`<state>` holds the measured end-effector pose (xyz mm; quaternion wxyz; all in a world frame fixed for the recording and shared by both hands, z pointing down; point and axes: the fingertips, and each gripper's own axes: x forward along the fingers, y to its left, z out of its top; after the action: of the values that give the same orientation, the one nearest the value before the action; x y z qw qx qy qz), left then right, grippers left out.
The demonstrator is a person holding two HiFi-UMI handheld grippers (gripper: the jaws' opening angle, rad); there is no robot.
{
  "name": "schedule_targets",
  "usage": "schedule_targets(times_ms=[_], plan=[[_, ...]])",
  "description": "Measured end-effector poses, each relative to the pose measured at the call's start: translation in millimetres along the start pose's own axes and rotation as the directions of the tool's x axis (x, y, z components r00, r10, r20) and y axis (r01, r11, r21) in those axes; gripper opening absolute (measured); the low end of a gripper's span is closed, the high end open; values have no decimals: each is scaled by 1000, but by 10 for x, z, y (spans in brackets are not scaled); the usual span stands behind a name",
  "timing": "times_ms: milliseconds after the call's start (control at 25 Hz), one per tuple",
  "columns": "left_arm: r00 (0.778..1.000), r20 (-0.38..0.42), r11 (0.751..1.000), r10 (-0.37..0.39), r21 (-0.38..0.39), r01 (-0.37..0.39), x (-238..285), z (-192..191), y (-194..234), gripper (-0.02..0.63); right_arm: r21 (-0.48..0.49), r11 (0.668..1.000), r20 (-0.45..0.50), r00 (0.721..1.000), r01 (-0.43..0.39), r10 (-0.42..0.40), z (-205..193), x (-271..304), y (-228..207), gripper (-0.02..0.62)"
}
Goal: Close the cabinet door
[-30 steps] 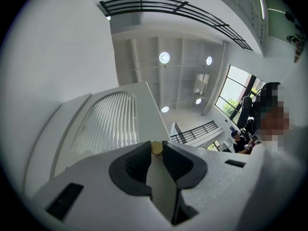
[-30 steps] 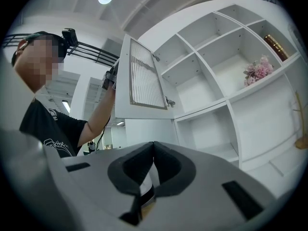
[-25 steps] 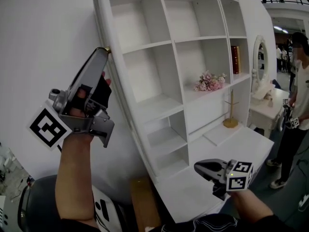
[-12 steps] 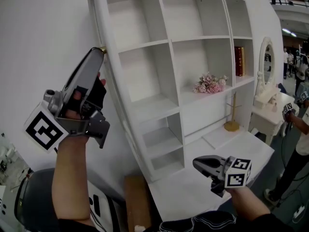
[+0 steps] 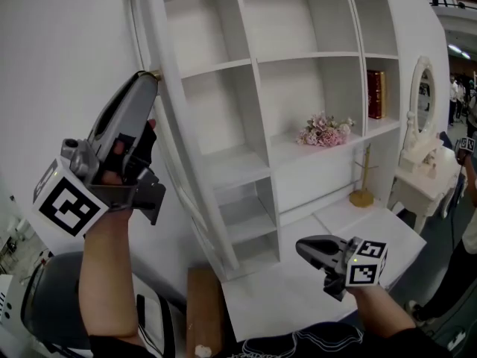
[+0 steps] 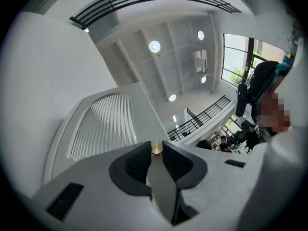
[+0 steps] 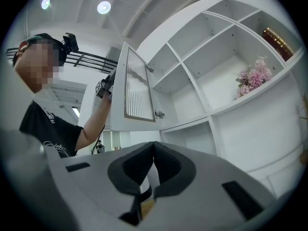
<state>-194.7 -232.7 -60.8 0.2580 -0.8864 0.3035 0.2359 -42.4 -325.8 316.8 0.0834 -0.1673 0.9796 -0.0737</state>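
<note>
Some of the knob (image 6: 156, 147) hides between left gripper (image 6: 156, 151) jaws clamping it; right gripper (image 7: 153, 145) jaws closed, empty.

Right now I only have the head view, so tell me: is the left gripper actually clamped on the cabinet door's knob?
Observer: Yes. In the left gripper view, the left gripper has its jaws closed on the small brass knob.
Operator: How open is the door?
Observer: The right gripper view shows the cabinet door standing well out from the cabinet, with its slatted panel facing that camera.
Operator: Is the right gripper carrying anything?
Observer: No. The right gripper is shut with nothing between its jaws.
</note>
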Motion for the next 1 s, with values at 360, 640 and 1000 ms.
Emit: schedule_targets(times_ms=[360,640,1000], plan=[[997,-18,989,79,126,-76,243,-159,-69,75,8,999,-17,998,-53,53,50,-121,-228,8],[988,-40,972,149,190,-139,438,-346,-47,75,2,998,-21,997,-68,68,84,-273,-423,8],[965,-93,924,245,322,-204,883,-741,83,75,6,997,-16,997,-71,72,192,-469,-850,8]])
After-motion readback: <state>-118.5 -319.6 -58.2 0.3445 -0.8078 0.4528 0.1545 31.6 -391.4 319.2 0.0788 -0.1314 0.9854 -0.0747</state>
